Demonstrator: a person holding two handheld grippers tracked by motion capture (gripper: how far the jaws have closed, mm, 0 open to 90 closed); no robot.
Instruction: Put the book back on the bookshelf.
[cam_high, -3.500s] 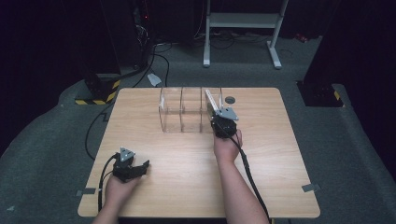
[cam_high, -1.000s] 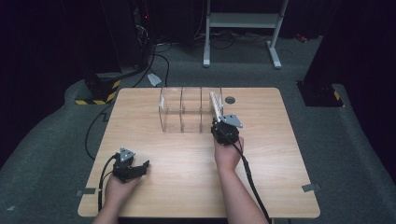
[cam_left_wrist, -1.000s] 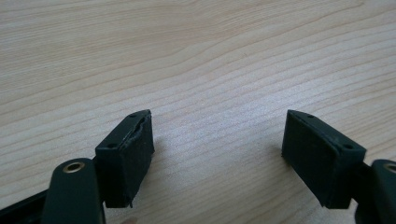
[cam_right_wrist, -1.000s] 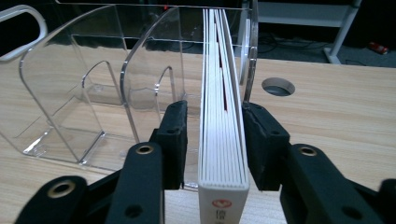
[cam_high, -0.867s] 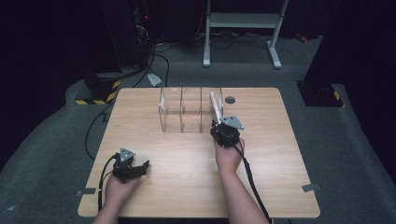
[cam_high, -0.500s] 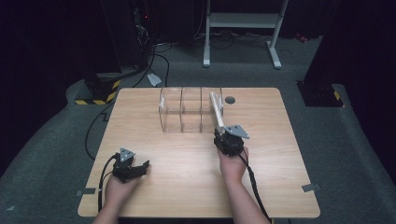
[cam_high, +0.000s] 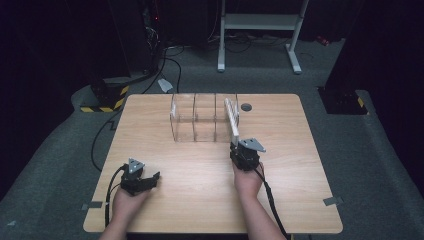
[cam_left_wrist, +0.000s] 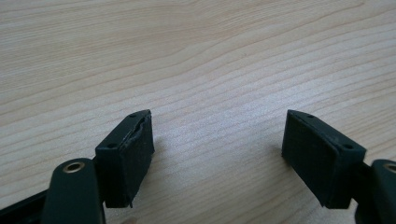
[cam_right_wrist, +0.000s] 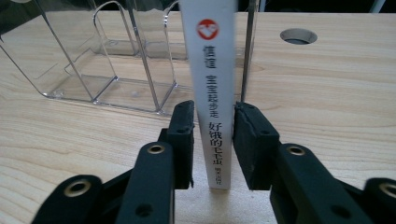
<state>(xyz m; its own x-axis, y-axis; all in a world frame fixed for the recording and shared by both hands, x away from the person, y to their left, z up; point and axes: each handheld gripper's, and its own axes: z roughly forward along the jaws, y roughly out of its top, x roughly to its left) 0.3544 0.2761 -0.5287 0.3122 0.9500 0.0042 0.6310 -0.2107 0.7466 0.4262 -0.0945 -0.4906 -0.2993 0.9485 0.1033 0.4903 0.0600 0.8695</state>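
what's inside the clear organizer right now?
The clear organizer has three compartments. In the high view a white book, gripped by the right gripper, reaches into the rightmost one; the other two look empty. The book covers part of that compartment's floor.

Wood table (cam_high: 310, 200) w/ grommet hole (cam_high: 246, 107); striped block (cam_high: 107, 96), white stand (cam_high: 260, 22) behind.

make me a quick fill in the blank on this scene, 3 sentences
1. The right gripper has its jaws on either side of a thin white ____.
2. The clear rack has ____ compartments.
3. The left gripper has its jaws ____ over bare table.

Missing words: book; three; open
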